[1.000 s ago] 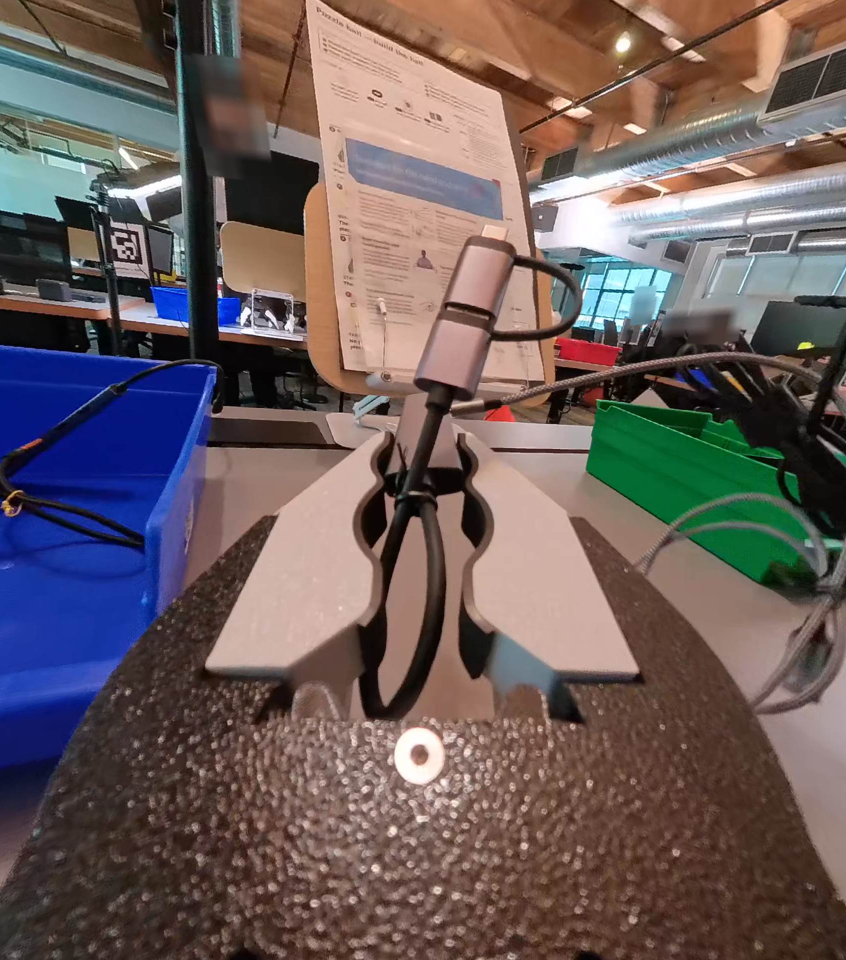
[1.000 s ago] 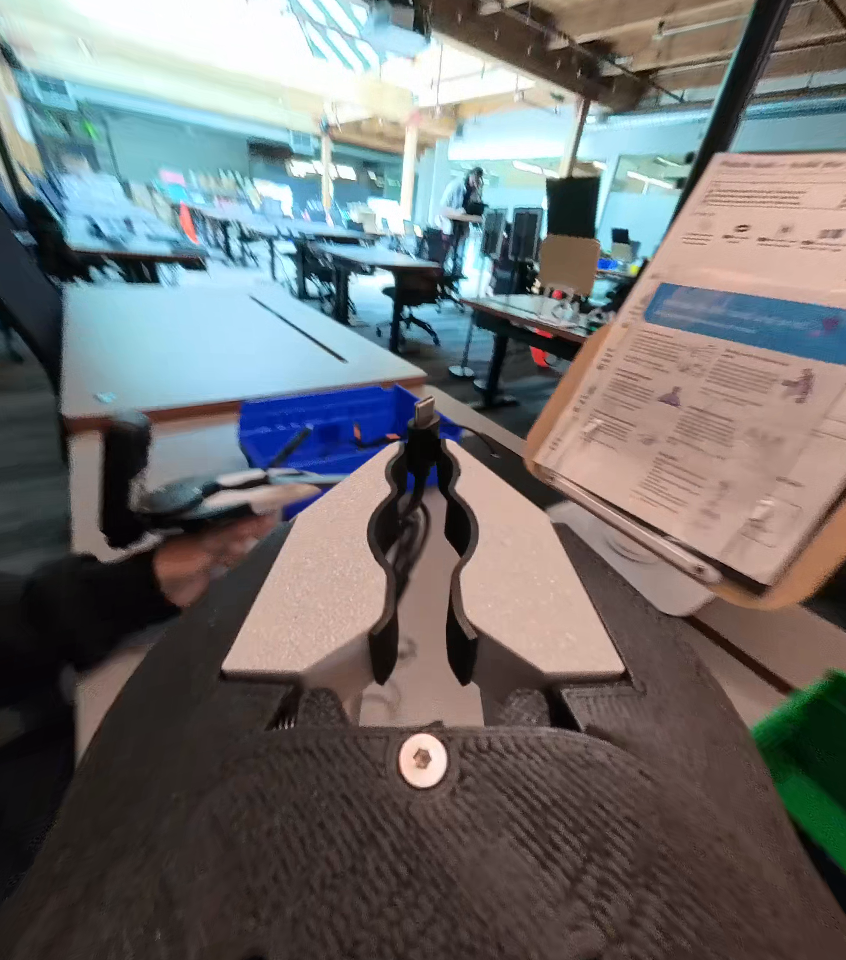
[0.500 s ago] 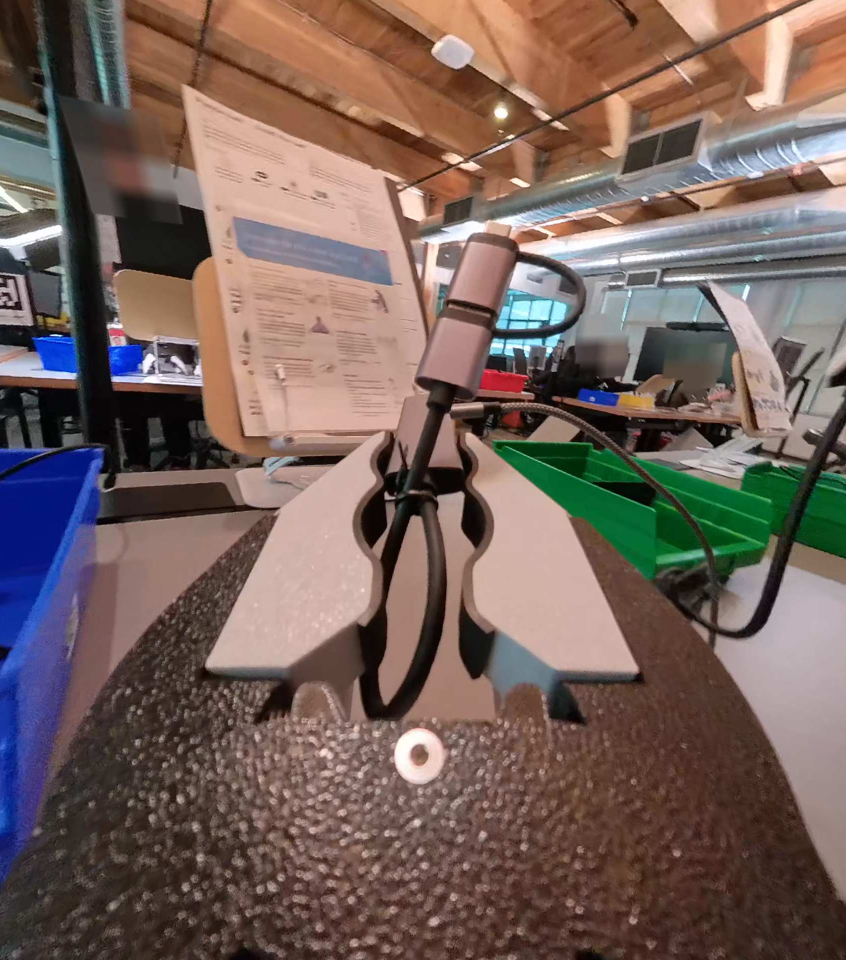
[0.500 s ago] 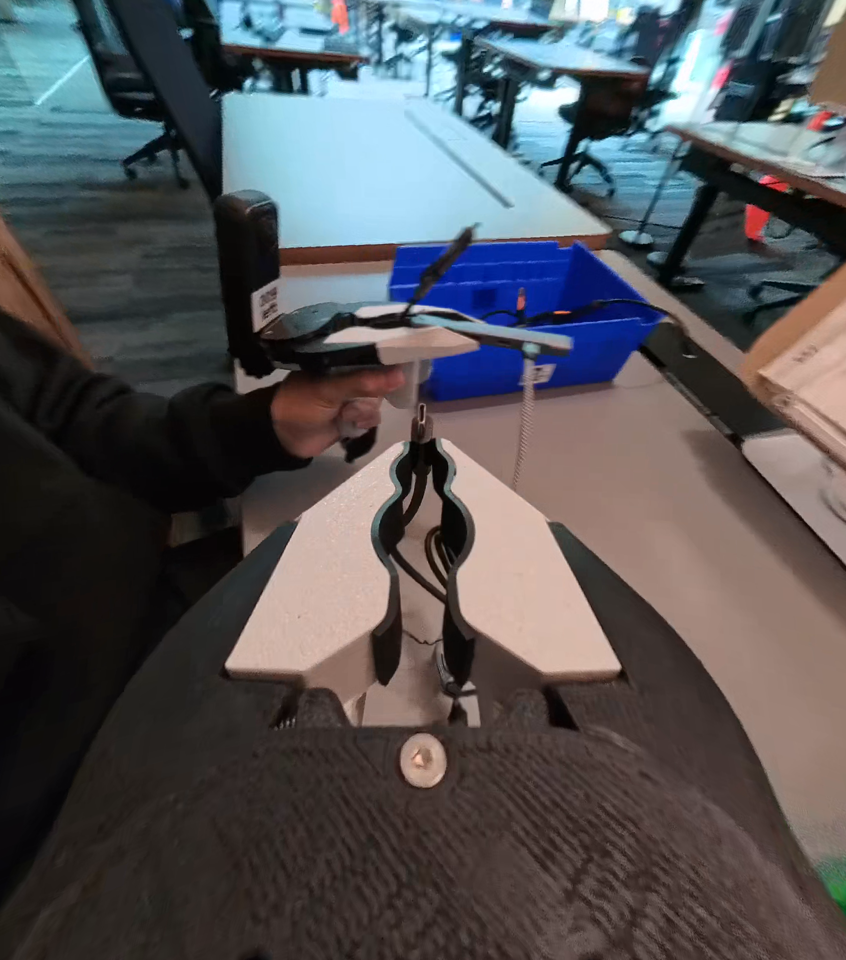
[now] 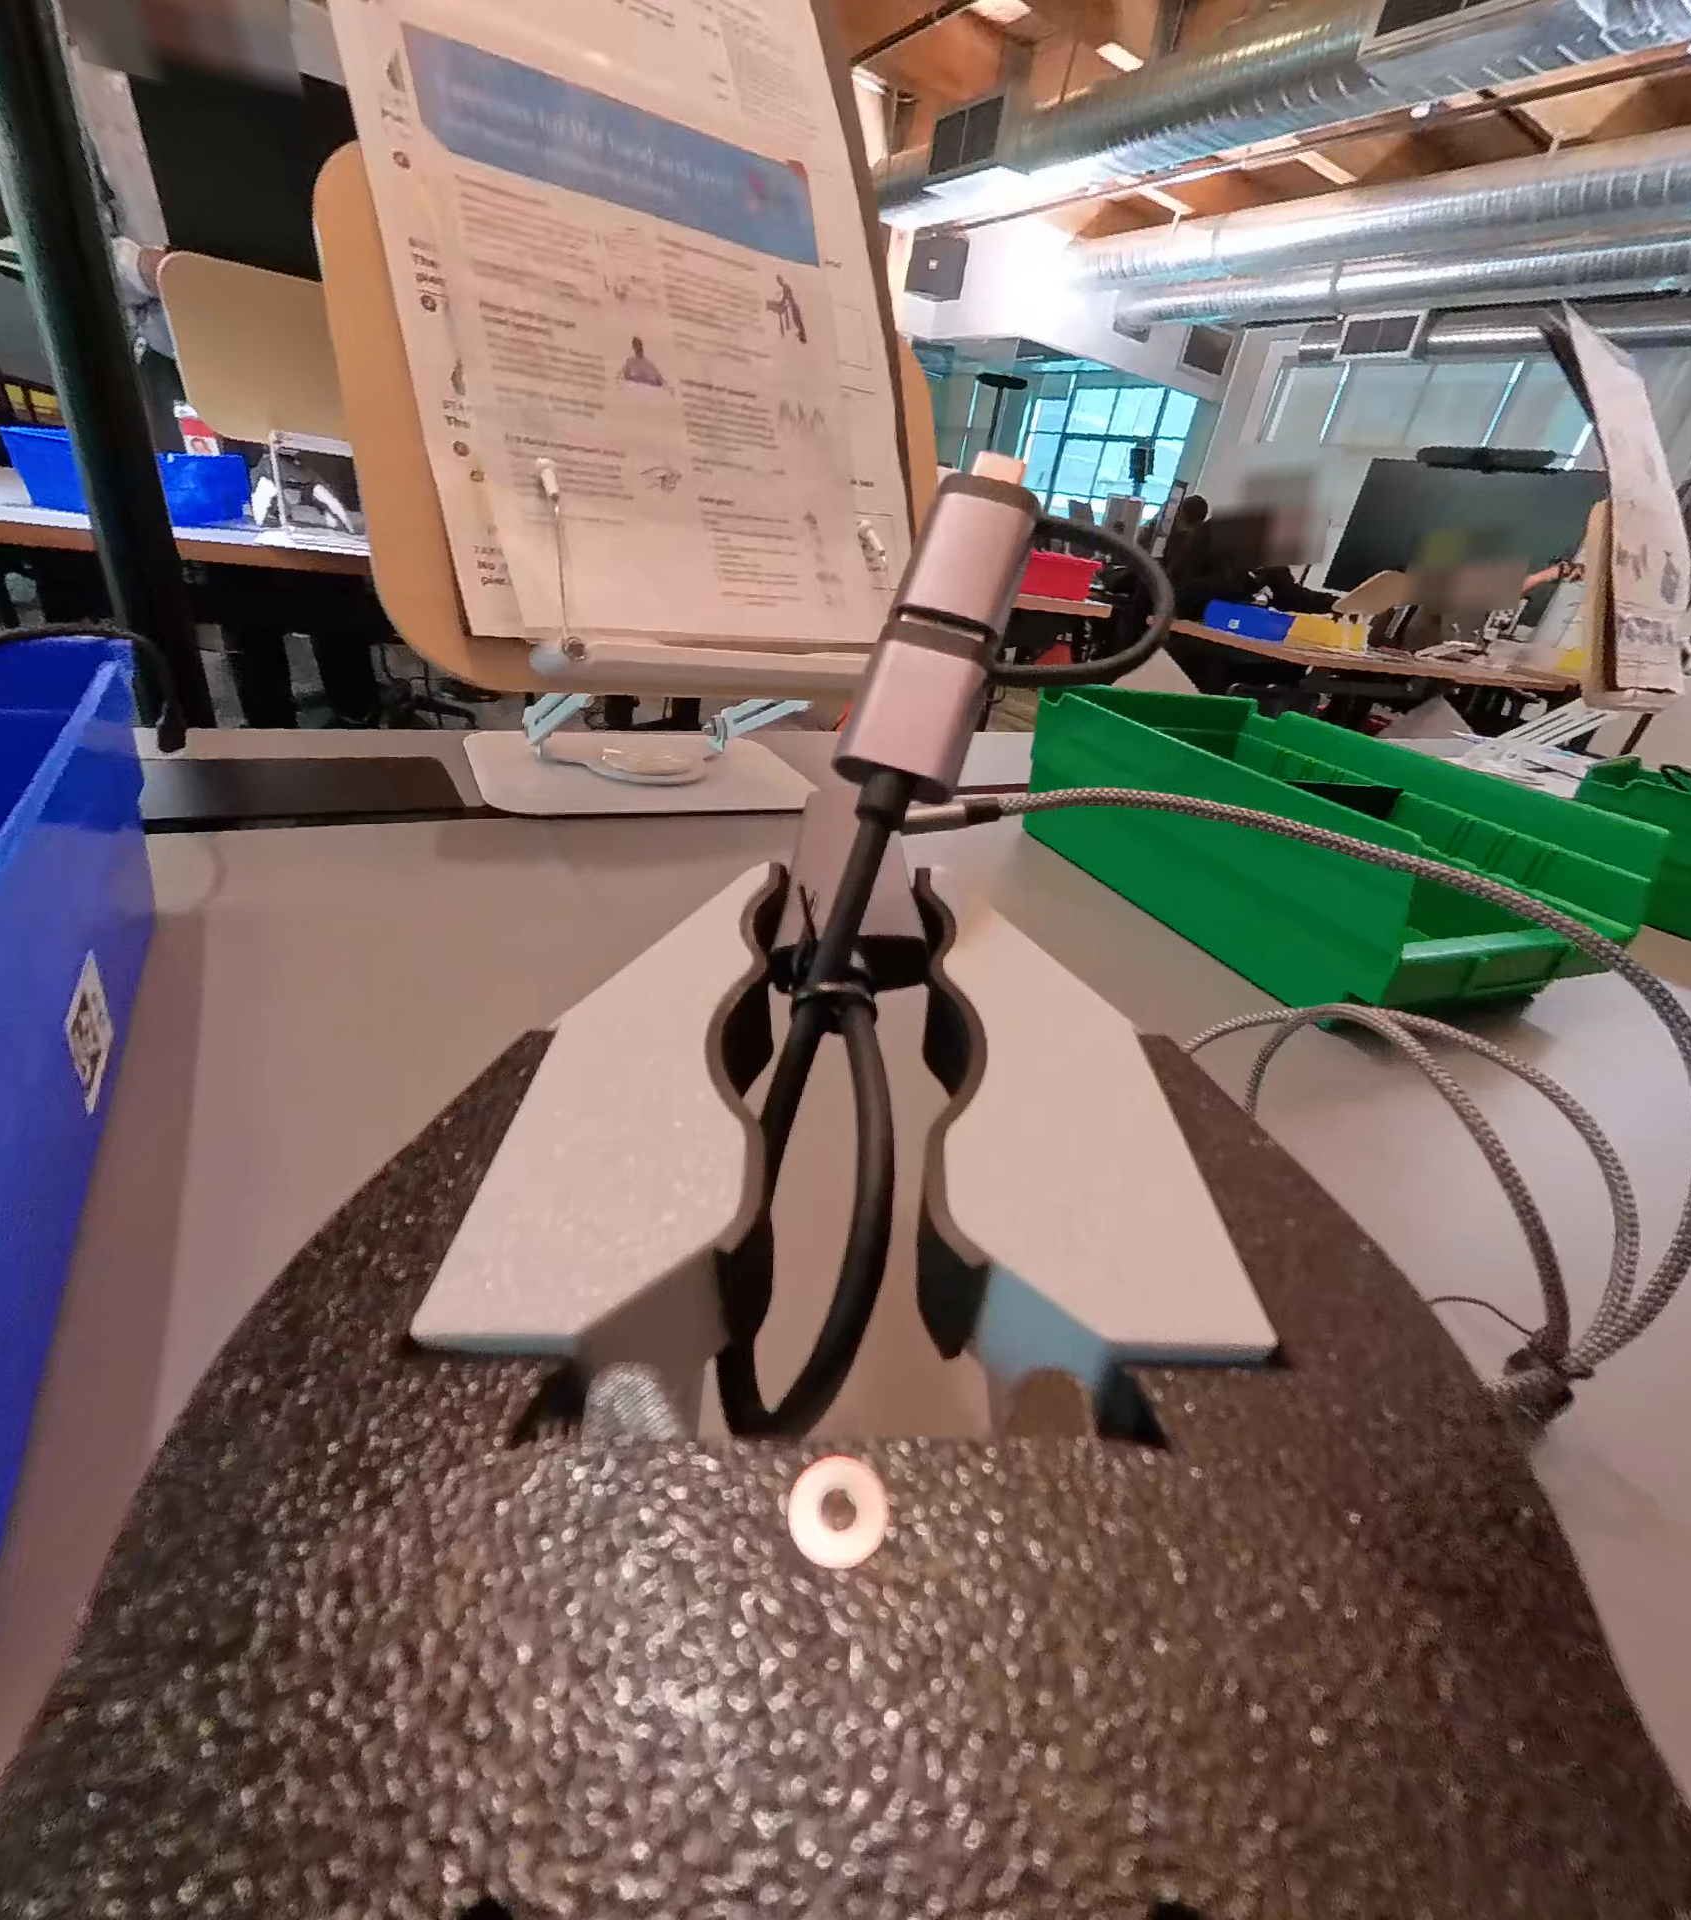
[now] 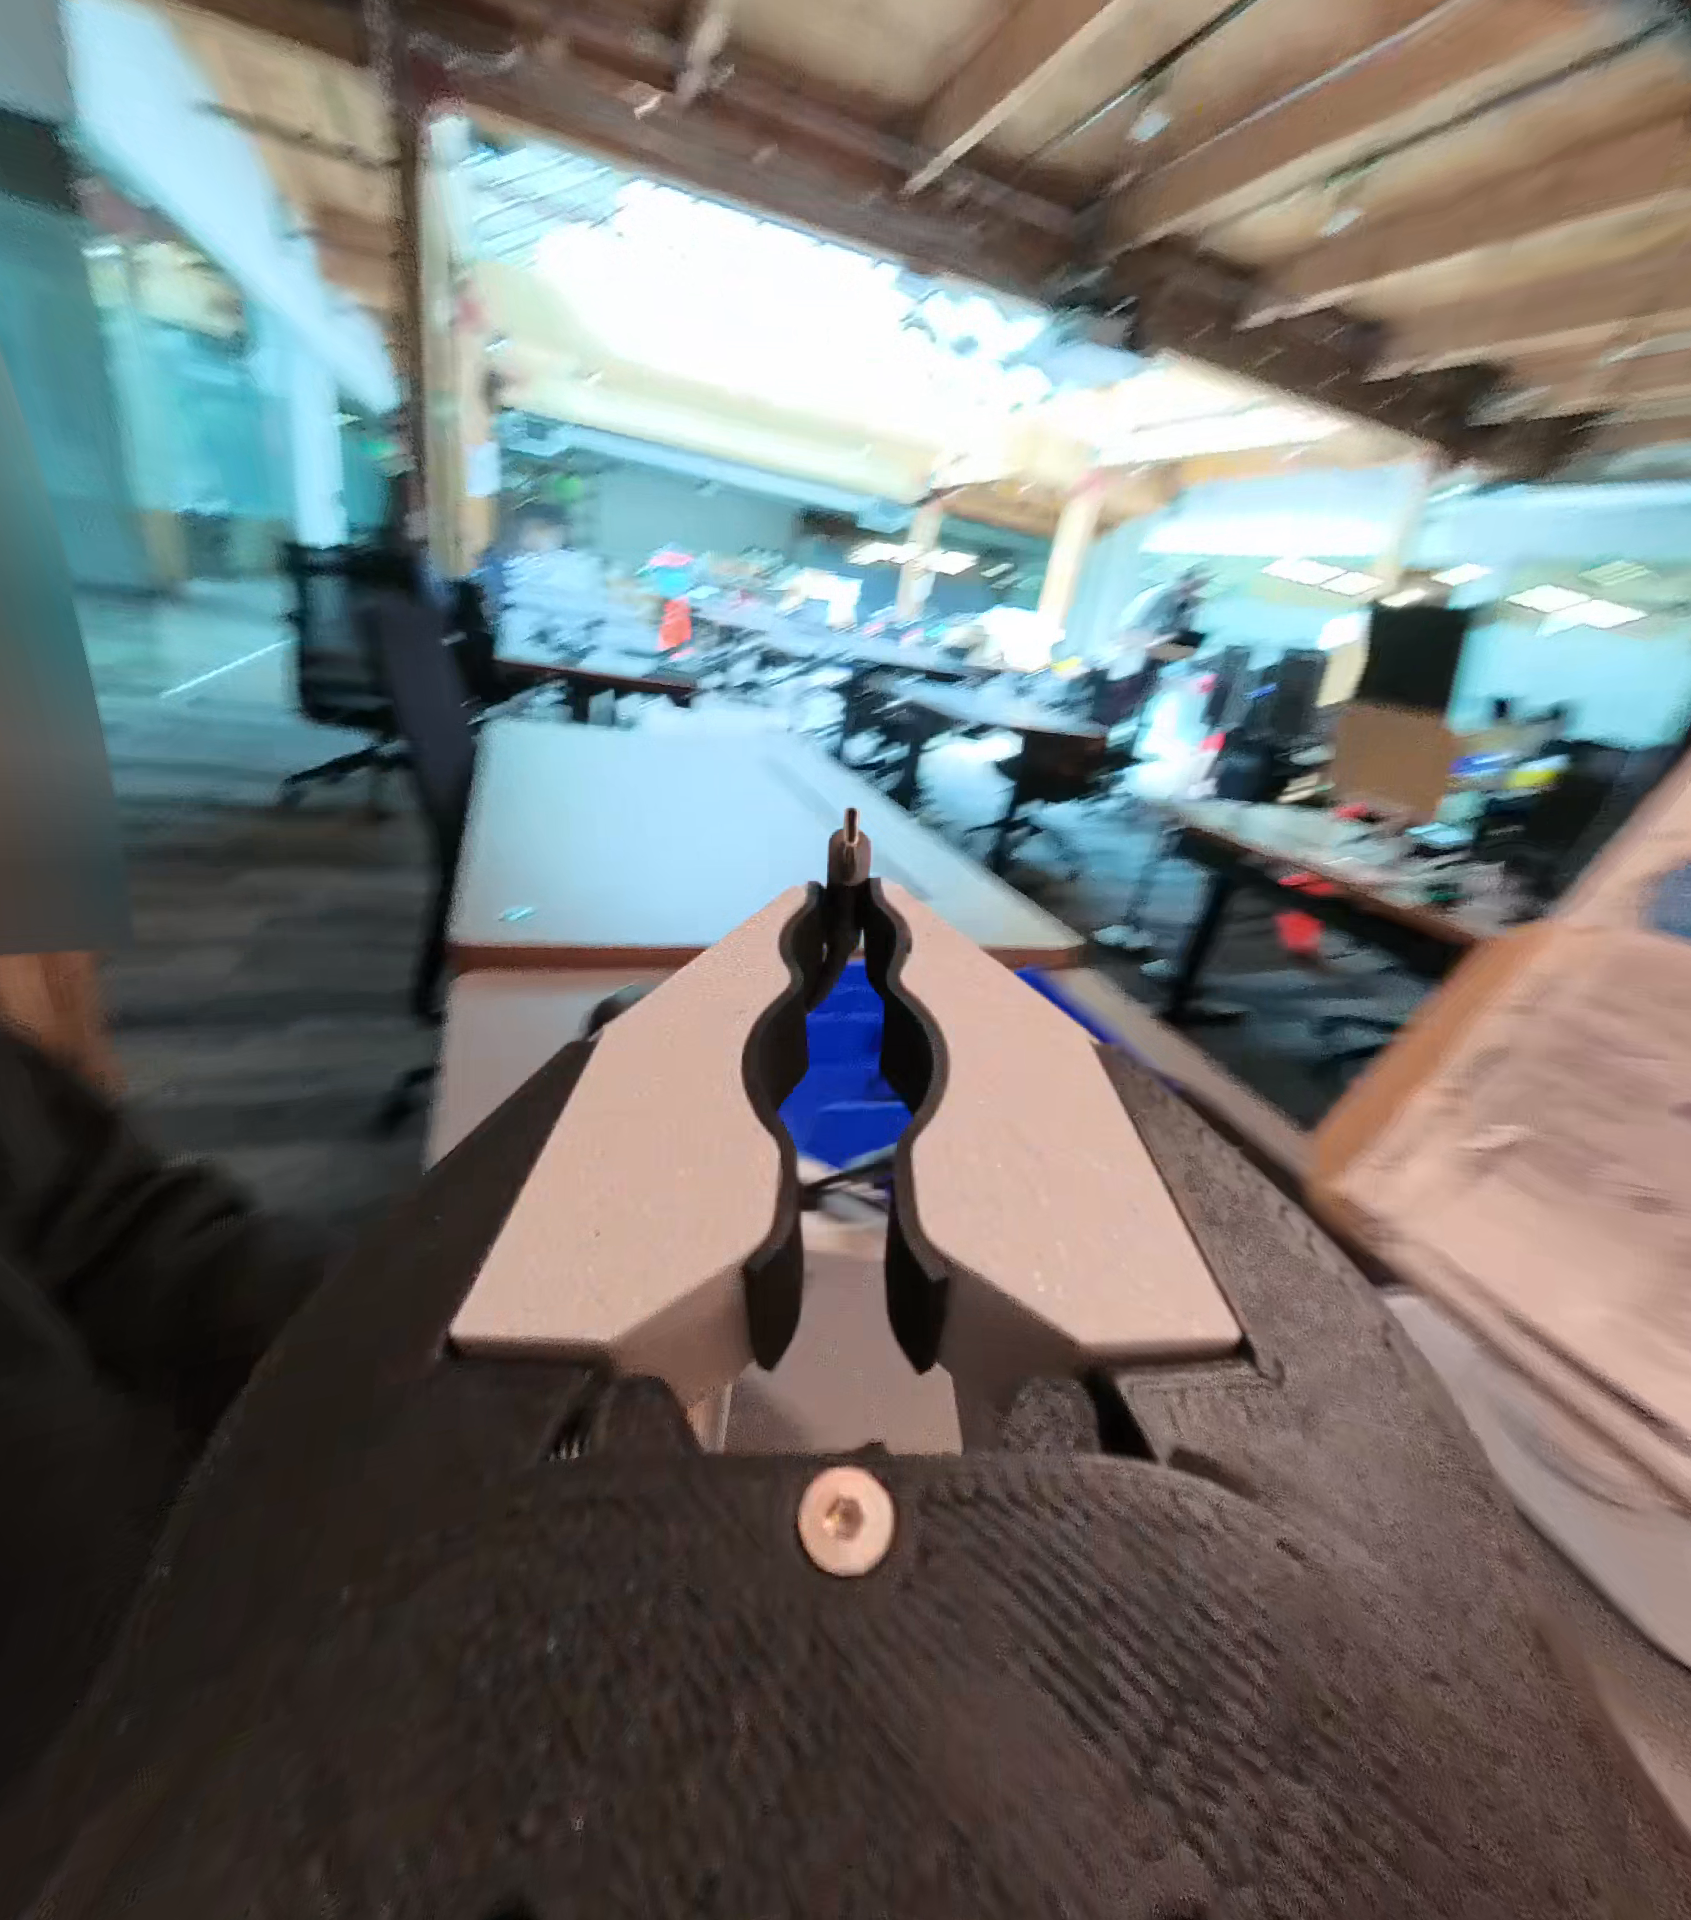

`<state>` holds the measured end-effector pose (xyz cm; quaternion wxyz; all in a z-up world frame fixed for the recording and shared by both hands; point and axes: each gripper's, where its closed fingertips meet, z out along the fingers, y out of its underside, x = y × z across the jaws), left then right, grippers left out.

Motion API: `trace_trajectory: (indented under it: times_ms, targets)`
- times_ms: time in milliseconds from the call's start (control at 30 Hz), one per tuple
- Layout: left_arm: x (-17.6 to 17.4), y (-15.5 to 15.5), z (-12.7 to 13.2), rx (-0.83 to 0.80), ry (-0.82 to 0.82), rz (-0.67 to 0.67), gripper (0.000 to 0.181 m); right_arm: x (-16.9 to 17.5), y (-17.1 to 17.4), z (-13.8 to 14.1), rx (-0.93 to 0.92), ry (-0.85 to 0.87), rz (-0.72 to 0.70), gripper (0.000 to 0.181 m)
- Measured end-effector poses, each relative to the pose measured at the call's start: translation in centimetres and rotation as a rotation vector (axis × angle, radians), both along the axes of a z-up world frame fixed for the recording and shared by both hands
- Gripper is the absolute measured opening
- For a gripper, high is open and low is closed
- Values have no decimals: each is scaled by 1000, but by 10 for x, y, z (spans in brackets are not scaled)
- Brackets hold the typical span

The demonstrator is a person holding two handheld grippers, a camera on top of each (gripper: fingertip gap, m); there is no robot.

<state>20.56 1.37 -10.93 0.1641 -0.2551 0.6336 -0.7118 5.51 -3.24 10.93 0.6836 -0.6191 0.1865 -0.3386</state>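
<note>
Left wrist view, left to right: blue bin [image 5: 10, 935] cut off by the left edge, a thin black cord over its rim, contents hidden; a small square code sticker on its wall. Behind it a dark post, then one tan document stand [image 5: 612, 665] holding a printed sheet. Centre: left gripper [image 5: 846, 904], jaws drawn in tight on a grey adapter block [image 5: 846, 862] at the tips; how far the block goes down between them is hidden. A black cord [image 5: 825, 1195] loops back between the fingers, bound with a small tie, and rises to two grey metal connector housings [image 5: 940, 634] stacked end to end, tilted right, a pale plug tip on top. A grey braided cable [image 5: 1599, 1039] leaves the block rightward, arcs down to the grey table [image 5: 353, 987] and coils; its far end is cut off at the right. Two green bins [image 5: 1340, 862] to the right, the farther one clipped by the edge. Right wrist view is heavily blurred. A dark sleeve [image 6: 41, 1299] fills the lower left. Right gripper [image 6: 851, 909]: fingers nearly together, pinching one small black plug [image 6: 851, 857] with a metal tip standing upright above them. Blue [image 6: 846, 1070] shows through the gap, too blurred to name surely. Stand and sheet at far right, smeared.
</note>
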Motion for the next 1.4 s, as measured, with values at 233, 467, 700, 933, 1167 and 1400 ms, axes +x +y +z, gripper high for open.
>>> trace_trajectory:
  times_ms: [233, 467, 700, 933, 1167, 1400]
  targets:
    - [7, 6, -9, -11, 26, 7, 22, -7, -142, 59, -99, -83, -461, 6]
    - [8, 6, -10, -16, 32, 0, 22, 11, -255, 10, -170, 110, -644, 6]
    - [6, 5, -9, -19, 24, -13, 22, 34, -326, -72, -22, 280, -725, 6]
    - [4, 2, -10, 1, 11, -20, 22, 50, -344, -184, -149, 669, -812, 11]
    - [3, 1, -12, 38, -7, -11, 22, 44, -297, -164, -258, 424, -959, 116]
    - [2, -1, -12, 47, -13, -14, 22, 38, -268, -151, -159, 405, -982, 108]
